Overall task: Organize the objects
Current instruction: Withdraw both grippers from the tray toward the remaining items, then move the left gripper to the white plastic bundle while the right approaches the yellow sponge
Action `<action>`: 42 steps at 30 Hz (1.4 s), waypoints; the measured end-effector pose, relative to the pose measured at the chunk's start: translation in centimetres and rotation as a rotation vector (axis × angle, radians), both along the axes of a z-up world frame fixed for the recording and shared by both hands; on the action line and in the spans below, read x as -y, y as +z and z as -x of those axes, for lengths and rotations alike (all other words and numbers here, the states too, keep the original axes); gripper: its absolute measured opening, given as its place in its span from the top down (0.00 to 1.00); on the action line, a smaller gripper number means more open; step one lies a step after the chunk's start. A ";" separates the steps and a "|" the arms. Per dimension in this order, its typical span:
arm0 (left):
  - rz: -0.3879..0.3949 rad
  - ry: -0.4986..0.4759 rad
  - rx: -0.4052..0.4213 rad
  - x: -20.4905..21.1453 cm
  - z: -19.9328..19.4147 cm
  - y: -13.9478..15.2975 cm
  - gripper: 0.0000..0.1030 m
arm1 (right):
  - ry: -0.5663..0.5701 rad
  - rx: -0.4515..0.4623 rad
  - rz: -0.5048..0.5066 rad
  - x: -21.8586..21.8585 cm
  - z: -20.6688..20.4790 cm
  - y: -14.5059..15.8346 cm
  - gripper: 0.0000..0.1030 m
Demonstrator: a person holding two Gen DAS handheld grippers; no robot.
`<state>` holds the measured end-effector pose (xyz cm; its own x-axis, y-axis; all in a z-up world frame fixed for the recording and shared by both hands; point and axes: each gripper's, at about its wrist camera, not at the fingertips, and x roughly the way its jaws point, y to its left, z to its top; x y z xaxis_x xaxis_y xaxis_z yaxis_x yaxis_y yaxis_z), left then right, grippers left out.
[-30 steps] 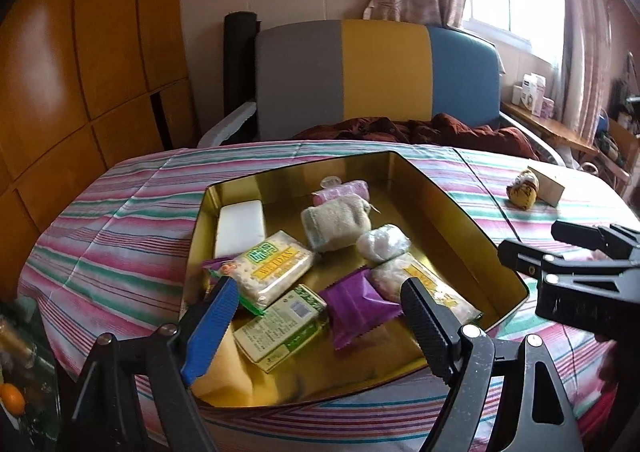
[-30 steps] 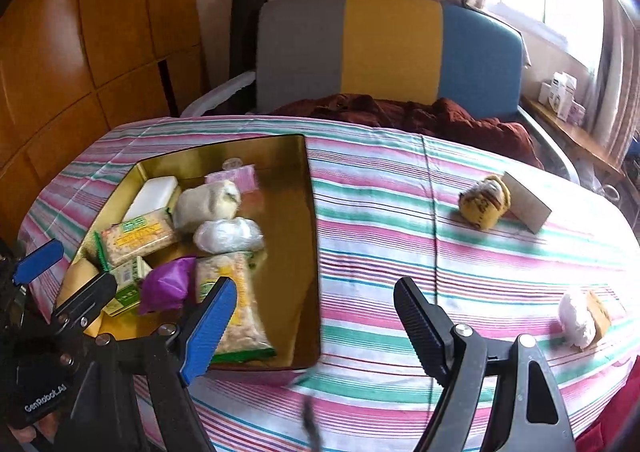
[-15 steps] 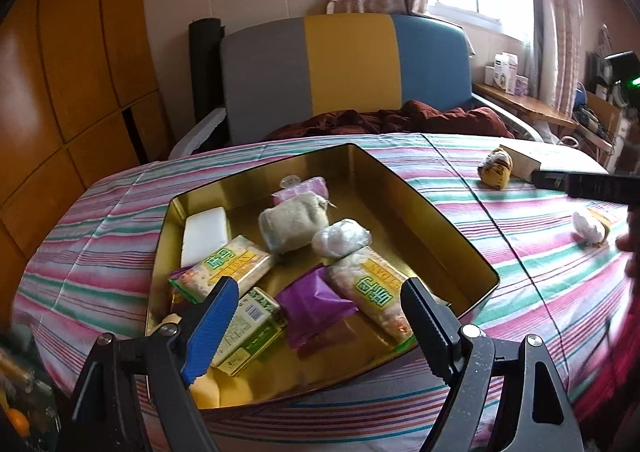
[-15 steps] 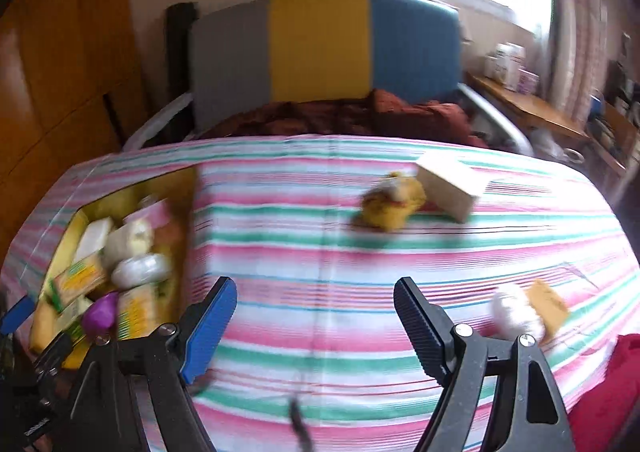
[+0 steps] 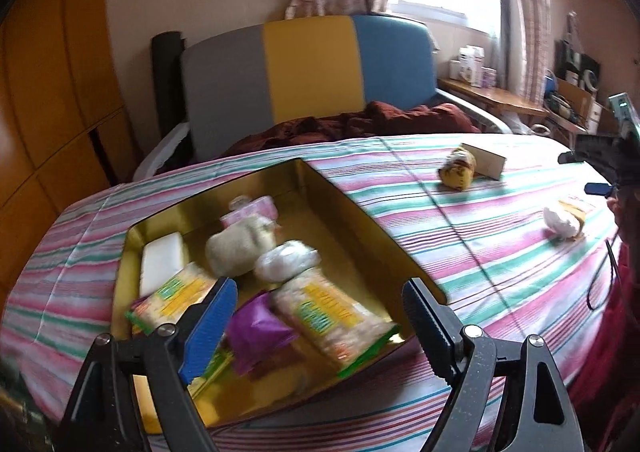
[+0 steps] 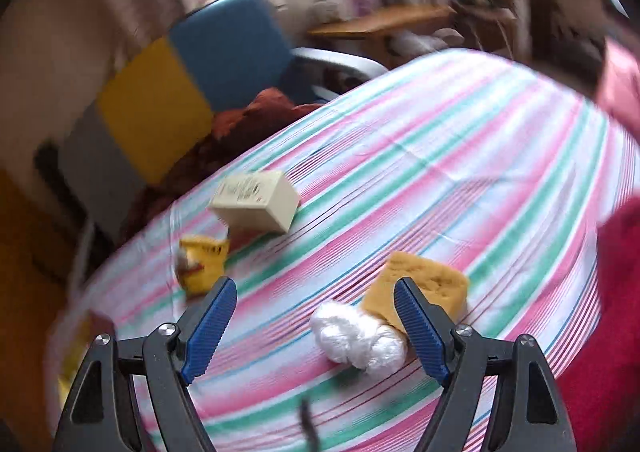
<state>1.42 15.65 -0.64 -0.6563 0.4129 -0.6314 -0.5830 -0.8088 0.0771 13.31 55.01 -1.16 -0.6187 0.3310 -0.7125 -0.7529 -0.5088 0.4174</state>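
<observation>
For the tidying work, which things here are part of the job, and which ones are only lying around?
Part of the job:
- gold tin with snacks inside
- white bundle
- yellow sponge
- yellow packet
- cream box

Only lying around:
- striped chair
- dark red cloth
- side shelf

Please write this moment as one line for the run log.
left tool: open, above gold tray | right tool: open, empty, near white plastic bundle and sponge | stage: reaching
</observation>
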 end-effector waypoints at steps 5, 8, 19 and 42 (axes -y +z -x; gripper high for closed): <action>0.003 -0.072 0.031 -3.0 -0.3 -0.5 0.17 | -0.004 -0.054 0.013 -0.2 -0.6 0.2 0.18; 0.012 -0.118 0.054 -4.7 -0.7 -1.0 0.17 | -0.014 -0.121 0.045 -0.6 -1.6 0.3 0.18; 0.025 -0.278 0.087 -11.1 -1.8 -2.0 0.17 | -0.061 -0.326 0.166 -2.1 -3.9 -0.4 0.18; 0.069 -0.336 0.194 -19.3 -1.5 -5.6 0.16 | 0.038 -0.331 0.225 -1.8 -2.6 -1.2 0.18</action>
